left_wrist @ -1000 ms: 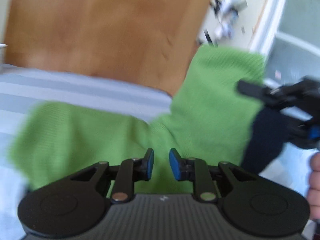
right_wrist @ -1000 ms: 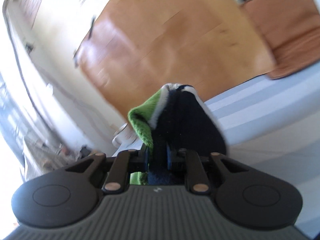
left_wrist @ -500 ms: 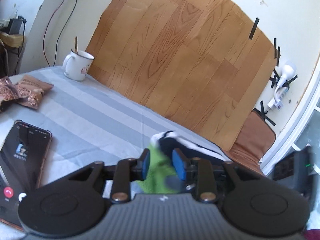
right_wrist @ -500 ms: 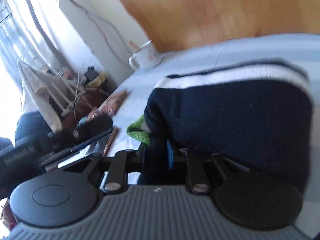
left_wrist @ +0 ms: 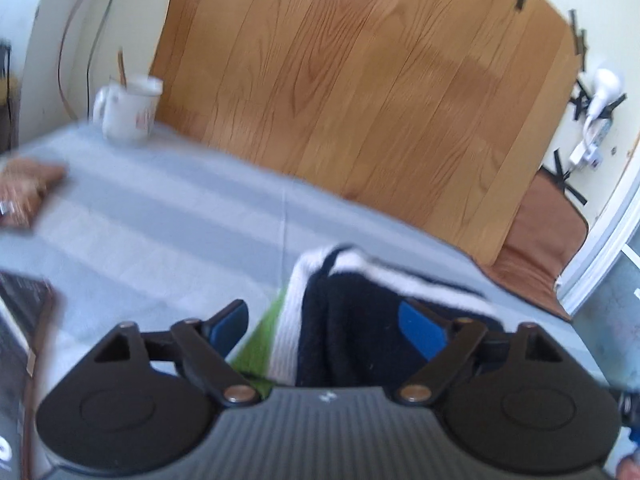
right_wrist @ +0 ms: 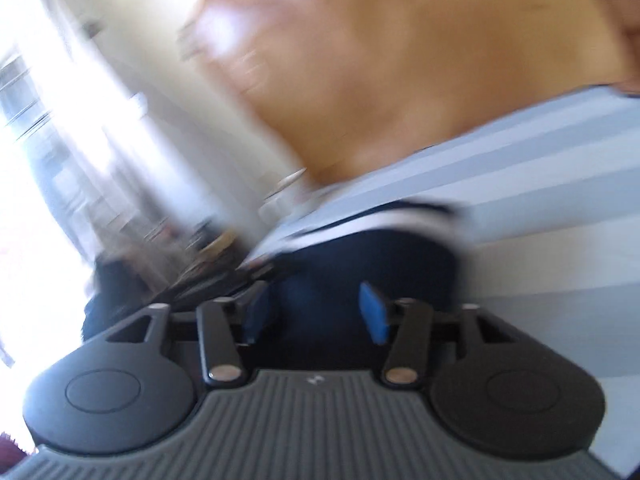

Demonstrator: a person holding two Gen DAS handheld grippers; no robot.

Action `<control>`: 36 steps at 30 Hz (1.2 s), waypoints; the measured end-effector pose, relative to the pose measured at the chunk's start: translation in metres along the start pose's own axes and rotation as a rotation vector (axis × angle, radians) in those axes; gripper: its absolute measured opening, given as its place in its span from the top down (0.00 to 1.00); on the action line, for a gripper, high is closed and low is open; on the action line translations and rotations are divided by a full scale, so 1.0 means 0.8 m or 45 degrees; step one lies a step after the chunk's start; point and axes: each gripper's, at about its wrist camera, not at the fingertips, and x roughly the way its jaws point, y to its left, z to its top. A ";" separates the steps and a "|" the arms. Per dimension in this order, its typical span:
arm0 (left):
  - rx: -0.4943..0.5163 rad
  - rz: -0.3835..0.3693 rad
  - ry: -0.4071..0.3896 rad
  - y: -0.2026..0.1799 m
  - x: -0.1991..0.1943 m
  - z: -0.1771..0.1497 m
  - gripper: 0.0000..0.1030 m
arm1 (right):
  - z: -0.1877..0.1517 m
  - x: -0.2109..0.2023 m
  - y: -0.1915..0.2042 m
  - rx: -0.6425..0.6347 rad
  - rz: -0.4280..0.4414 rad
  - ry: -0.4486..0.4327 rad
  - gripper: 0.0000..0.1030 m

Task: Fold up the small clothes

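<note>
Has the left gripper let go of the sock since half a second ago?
Yes. The left gripper has its jaws spread wide either side of the folded sock, which lies on the striped sheet; earlier they pinched it.

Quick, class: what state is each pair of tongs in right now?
Left tongs: open, straddling the folded garment, not gripping it.
Right tongs: open, holding nothing, the garment between them.

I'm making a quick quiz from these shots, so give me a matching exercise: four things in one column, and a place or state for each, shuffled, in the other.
Things:
1. mug
2. folded garment
3. left claw
4. snack packet

Places or states:
A. open
B. far left edge of the striped cloth
C. back corner, by the wood panel
D. between the claw's fingers

Pairs: 1-C, 2-D, 3-A, 4-B
</note>
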 end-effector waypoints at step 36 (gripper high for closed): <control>0.061 0.080 0.067 -0.010 0.019 -0.055 0.00 | -0.043 0.060 -0.028 -0.114 -0.148 0.028 0.32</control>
